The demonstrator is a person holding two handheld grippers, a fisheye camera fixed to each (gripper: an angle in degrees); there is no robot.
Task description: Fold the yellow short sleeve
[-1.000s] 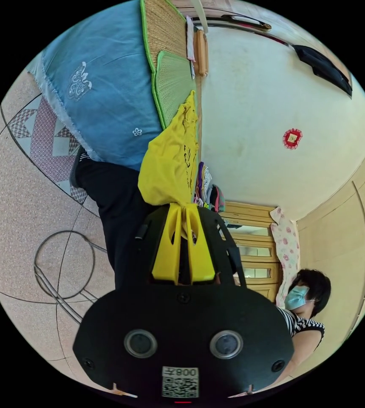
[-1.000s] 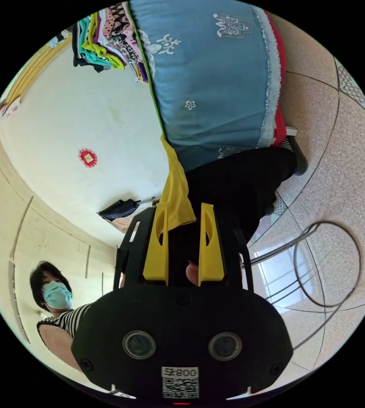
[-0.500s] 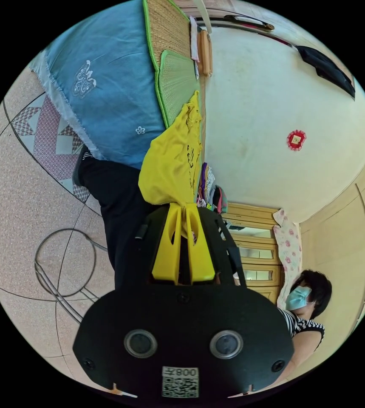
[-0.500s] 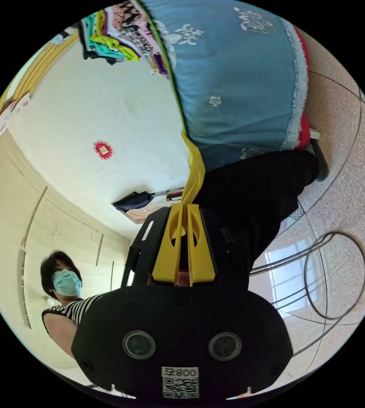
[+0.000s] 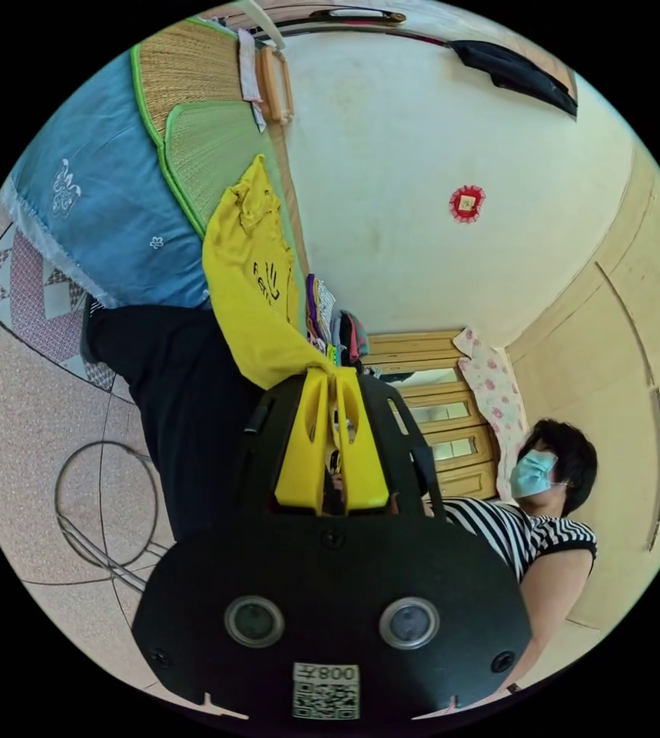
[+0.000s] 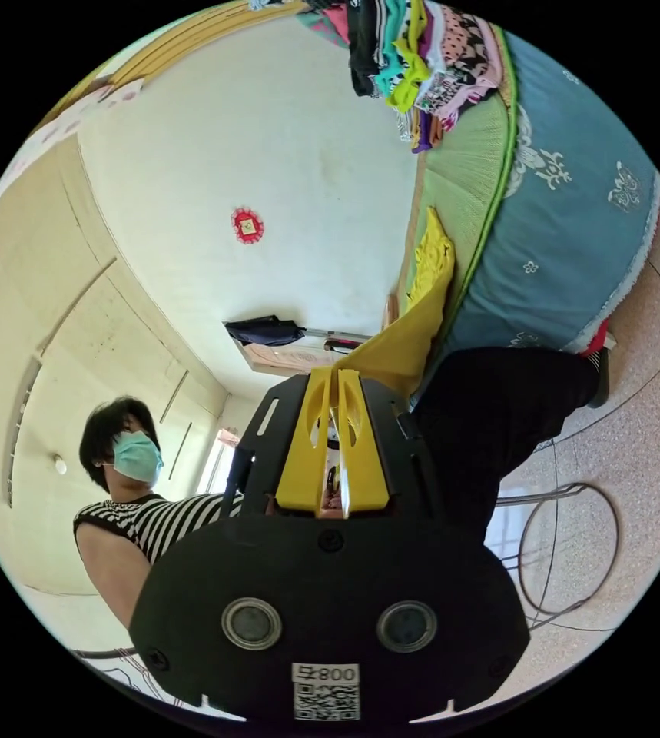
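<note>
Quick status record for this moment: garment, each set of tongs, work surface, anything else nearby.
garment: yellow short sleeve, stretched from the mat toward both tongs
left tongs: shut on the shirt's edge
right tongs: shut on the shirt's edge
surface: green-edged woven mat over a blue cover
nearby: pile of folded clothes on the mat

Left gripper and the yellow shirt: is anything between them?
No. In the left gripper view the left gripper is shut directly on the yellow shirt, its fingers pinching the fabric's edge.
</note>
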